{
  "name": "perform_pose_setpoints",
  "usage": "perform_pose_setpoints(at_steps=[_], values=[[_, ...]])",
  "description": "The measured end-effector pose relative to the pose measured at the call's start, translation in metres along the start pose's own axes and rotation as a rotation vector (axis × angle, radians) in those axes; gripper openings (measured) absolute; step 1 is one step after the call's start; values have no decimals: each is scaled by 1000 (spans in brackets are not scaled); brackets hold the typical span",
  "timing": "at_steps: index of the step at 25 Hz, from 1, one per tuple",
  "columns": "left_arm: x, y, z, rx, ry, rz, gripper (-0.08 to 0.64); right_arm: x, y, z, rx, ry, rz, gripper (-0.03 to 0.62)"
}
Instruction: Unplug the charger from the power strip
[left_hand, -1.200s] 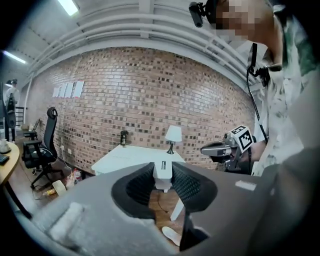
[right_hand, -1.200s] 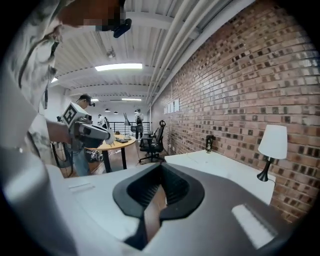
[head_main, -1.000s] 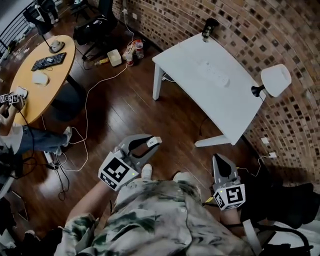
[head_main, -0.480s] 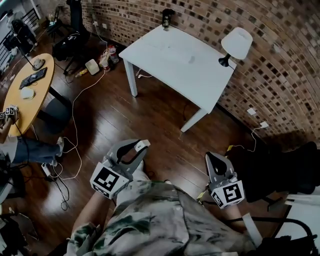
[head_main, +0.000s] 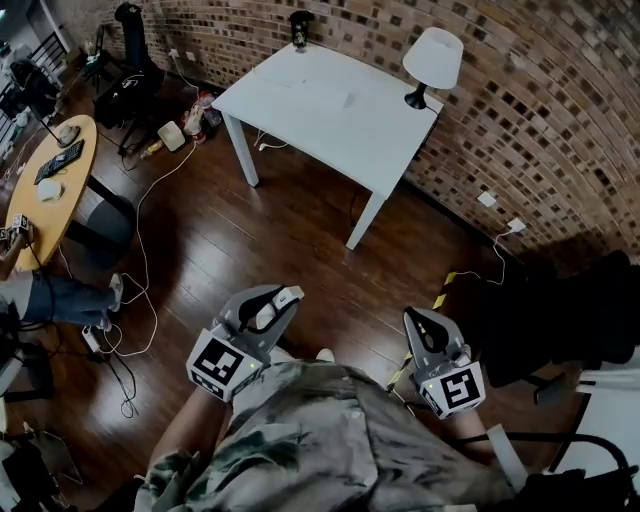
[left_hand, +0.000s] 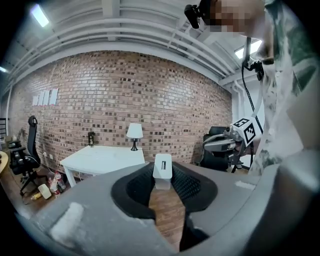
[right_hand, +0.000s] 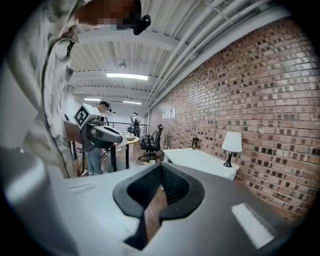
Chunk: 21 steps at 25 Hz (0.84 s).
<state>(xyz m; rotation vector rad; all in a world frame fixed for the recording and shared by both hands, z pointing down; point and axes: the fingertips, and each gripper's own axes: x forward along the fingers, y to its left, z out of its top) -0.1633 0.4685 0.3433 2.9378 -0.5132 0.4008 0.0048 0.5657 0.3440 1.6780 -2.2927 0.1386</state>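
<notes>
A small white charger (left_hand: 162, 169) sits between the jaw tips of my left gripper (left_hand: 162, 176), which is shut on it. In the head view the charger (head_main: 287, 294) shows as a pale block at the tip of the left gripper (head_main: 276, 303), low over the wooden floor in front of my body. My right gripper (head_main: 417, 322) hangs at the lower right with its tips together and nothing in them; the right gripper view shows the right gripper (right_hand: 160, 169) the same way. No power strip is clearly seen.
A white table (head_main: 310, 100) stands against the brick wall, with a white lamp (head_main: 432, 55) and a dark bottle-like object (head_main: 299, 28) on it. A round wooden desk (head_main: 40, 190) is at left, with cables (head_main: 140, 260) across the floor. A black chair (head_main: 560, 320) is at right.
The head view has swung: the white table has slid up and to the left and looks smaller, and the lamp is fully in view. Both grippers stay near my body, the left still on the charger.
</notes>
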Motion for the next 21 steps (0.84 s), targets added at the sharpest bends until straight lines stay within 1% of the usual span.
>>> perform_pose_setpoints(at_steps=[5, 10, 14, 17, 21], values=[[2, -22, 3, 26, -3, -6, 110, -20, 2, -3, -22, -15, -1, 6], [1, -38, 7, 46, -14, -7, 110, -33, 5, -5, -23, -30, 3, 6], [1, -45, 6, 48, -6, -12, 110, -37, 7, -4, -31, -38, 11, 6], [4, -49, 3, 46, 4, -19, 110, -40, 5, -8, -20, -39, 6, 6], [9, -50, 5, 66, 3, -24, 110, -40, 5, -11, -14, -41, 9, 6]])
